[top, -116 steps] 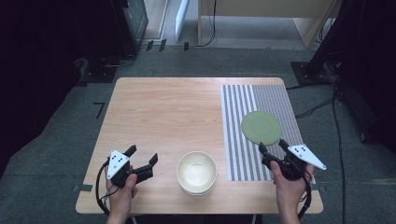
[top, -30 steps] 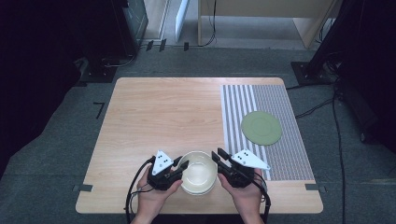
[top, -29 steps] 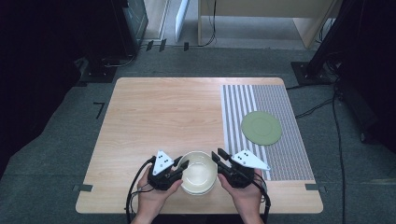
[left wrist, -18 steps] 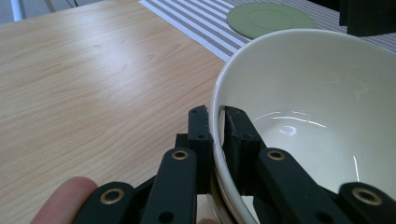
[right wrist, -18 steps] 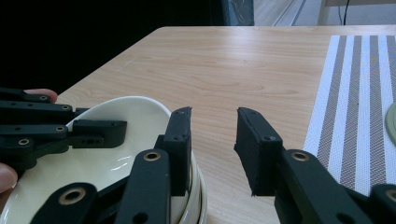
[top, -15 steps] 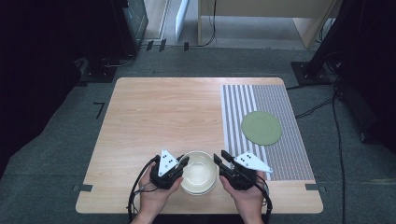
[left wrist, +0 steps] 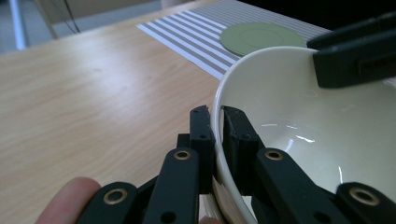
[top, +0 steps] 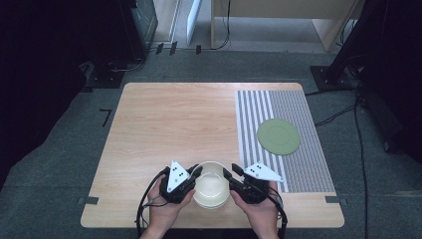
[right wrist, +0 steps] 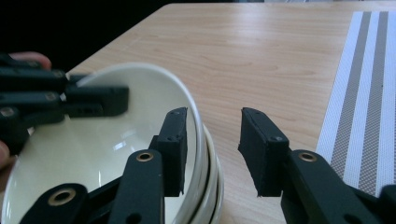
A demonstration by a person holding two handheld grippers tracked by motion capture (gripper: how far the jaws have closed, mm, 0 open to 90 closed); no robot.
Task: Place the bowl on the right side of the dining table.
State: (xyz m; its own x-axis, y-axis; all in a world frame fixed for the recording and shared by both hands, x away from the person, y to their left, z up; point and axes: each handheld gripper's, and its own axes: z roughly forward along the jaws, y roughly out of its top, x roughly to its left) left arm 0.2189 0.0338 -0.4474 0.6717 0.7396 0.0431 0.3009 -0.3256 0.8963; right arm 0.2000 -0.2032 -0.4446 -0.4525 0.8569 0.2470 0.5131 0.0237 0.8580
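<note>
A cream bowl [top: 211, 185] sits at the table's near edge, on top of other bowls like it whose rims show beneath it [right wrist: 212, 186]. My left gripper [top: 198, 172] is shut on its left rim, one jaw inside and one outside [left wrist: 214, 116]. My right gripper [top: 228, 174] straddles the right rim. Its inner jaw lies close against the bowl's inside wall, while the outer jaw stands well clear of it [right wrist: 215, 116]. That gripper is open, and its jaws have just been opening. A person's hands hold both grippers.
A round green plate [top: 278, 136] lies on a grey-and-white striped mat [top: 298, 164] on the right part of the wooden table [top: 174, 119]. Bare wood stretches behind and to the left of the bowl. The table's near edge is just below the hands.
Since the oldest frame both hands have come in from the table's sides to the bowl. Over the last second the hands have stayed put at its rim.
</note>
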